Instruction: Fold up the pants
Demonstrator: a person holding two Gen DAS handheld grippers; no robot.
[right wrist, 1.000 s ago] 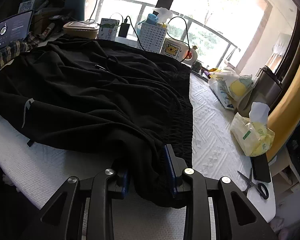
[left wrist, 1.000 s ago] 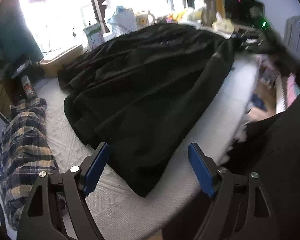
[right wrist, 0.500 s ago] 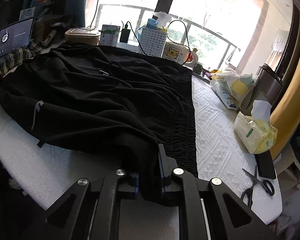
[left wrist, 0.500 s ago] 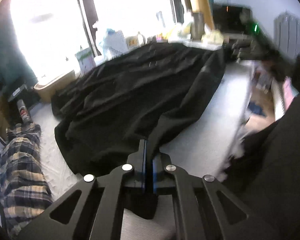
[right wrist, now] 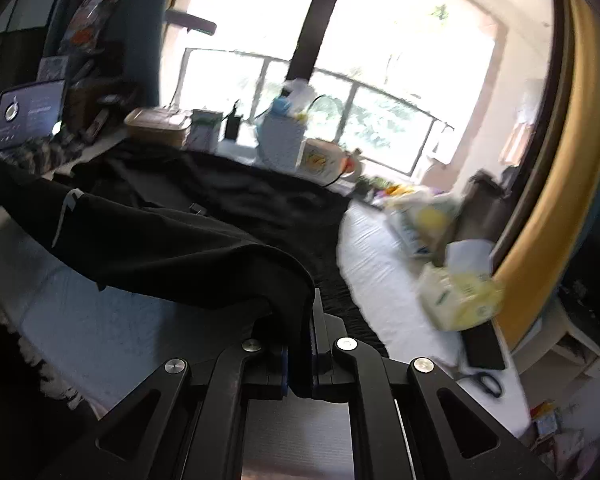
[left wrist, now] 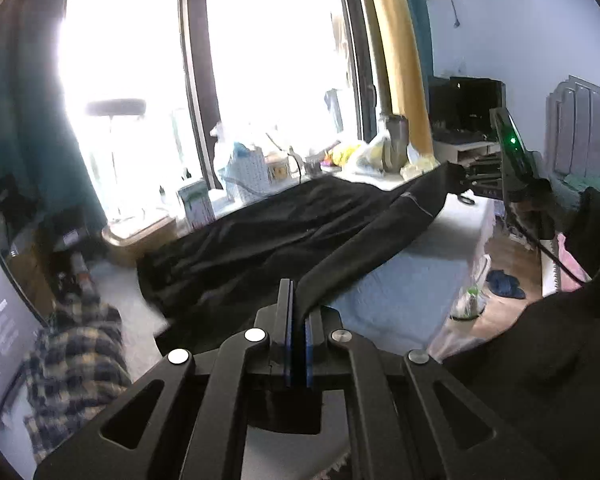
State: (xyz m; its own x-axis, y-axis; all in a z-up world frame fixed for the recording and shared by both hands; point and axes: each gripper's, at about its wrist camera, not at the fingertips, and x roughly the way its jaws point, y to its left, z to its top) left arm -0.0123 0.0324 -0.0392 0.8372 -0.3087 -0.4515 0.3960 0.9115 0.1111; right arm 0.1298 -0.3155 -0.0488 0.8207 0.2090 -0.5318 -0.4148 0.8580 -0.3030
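Left tongs (left wrist: 297, 332) clenched on a hem of the black pants (left wrist: 284, 232), blue pads pressed together with dark cloth pinched between. Right tongs (right wrist: 299, 354) likewise clamped on a bunched edge of the same pants (right wrist: 172, 248), fabric rising over the jaws in a raised fold. Pants lifted along one edge between both tongs, the rest spread across the white textured tabletop (left wrist: 416, 280). Pale stripe mark visible on the cloth (right wrist: 66, 216), no legible brand. Plaid cloth (left wrist: 76, 356) lying just beside the pants at the left end, next to a lit screen (left wrist: 0, 328) with text too blurred to read. Mug with a cartoon bear print (right wrist: 320, 158), white basket (right wrist: 280, 140), yellow tissue pack (right wrist: 460, 296) and scissors (right wrist: 486, 382) along the tabletop's window side; printing on the tissue pack unreadable.
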